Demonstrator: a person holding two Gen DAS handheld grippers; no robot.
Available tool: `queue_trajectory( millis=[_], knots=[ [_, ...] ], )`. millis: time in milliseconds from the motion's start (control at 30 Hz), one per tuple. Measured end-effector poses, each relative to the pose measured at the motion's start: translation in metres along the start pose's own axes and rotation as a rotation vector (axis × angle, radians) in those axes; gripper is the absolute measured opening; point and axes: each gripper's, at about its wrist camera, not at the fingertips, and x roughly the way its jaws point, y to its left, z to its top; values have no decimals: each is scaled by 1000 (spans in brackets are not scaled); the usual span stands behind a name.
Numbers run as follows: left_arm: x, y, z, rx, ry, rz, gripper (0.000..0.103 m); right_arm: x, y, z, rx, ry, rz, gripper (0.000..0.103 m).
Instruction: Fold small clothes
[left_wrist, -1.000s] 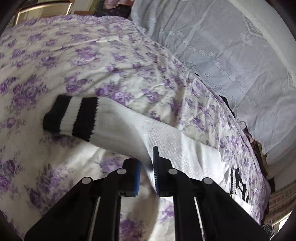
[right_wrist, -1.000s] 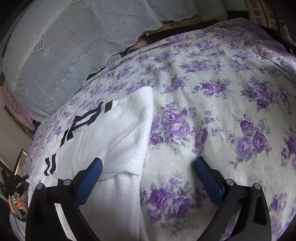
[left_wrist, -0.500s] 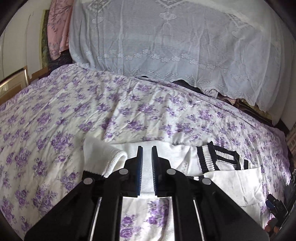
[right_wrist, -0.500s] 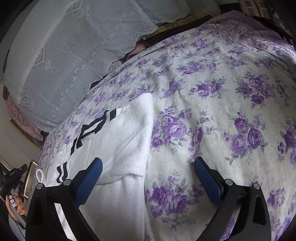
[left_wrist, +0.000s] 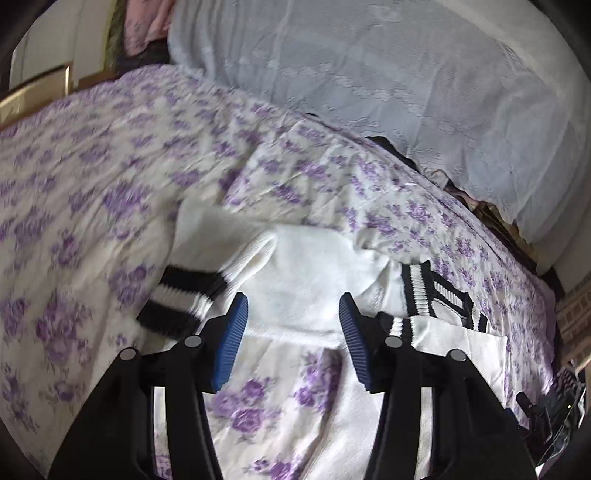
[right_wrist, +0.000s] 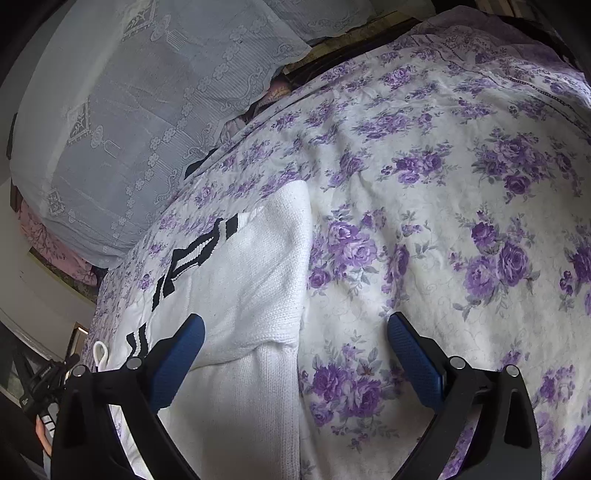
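A small white knit sweater (left_wrist: 306, 273) with black-and-white striped trim lies on the purple-flowered bedspread (left_wrist: 92, 177). Its sleeve is folded across the body, and the striped cuff (left_wrist: 181, 306) lies just left of my left gripper (left_wrist: 293, 317). That gripper is open and empty, jaws apart right above the folded sleeve. The sweater also shows in the right wrist view (right_wrist: 243, 295), with its right edge folded in. My right gripper (right_wrist: 295, 343) is open wide and empty, hovering over the sweater's right edge and the bedspread (right_wrist: 443, 206).
A pale blue lace-covered bolster (left_wrist: 388, 74) runs along the back of the bed; it also shows in the right wrist view (right_wrist: 147, 92). A wooden frame (left_wrist: 37, 88) stands at the far left. Pink fabric (right_wrist: 44, 236) lies behind the bolster.
My left gripper carried the sleeve over the sweater's body, then opened and let it go. The right gripper stayed open and barely moved.
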Motion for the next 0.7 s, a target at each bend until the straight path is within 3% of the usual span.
queue_trajectory(
  millis=[200,367,433,533,600,667,700],
  knots=[
    [17,48,-21,-218,70,-97,50,4,4,-2,-33,6,-27,100],
    [37,61,-17,-437,56,-165,56,8,7,-4,-66,4,-57,100],
    [38,67,-16,-515,5,-83,64,9,9,-4,-77,4,-66,100],
    [39,79,-10,-577,-75,64,64,10,10,-4,-84,3,-70,100],
    [39,91,-4,-621,-100,103,64,11,10,-4,-87,3,-72,100],
    [39,105,3,-641,-99,110,55,12,11,-4,-93,5,-76,100],
    [39,109,7,-634,-95,112,36,12,11,-4,-97,5,-78,100]
  ],
)
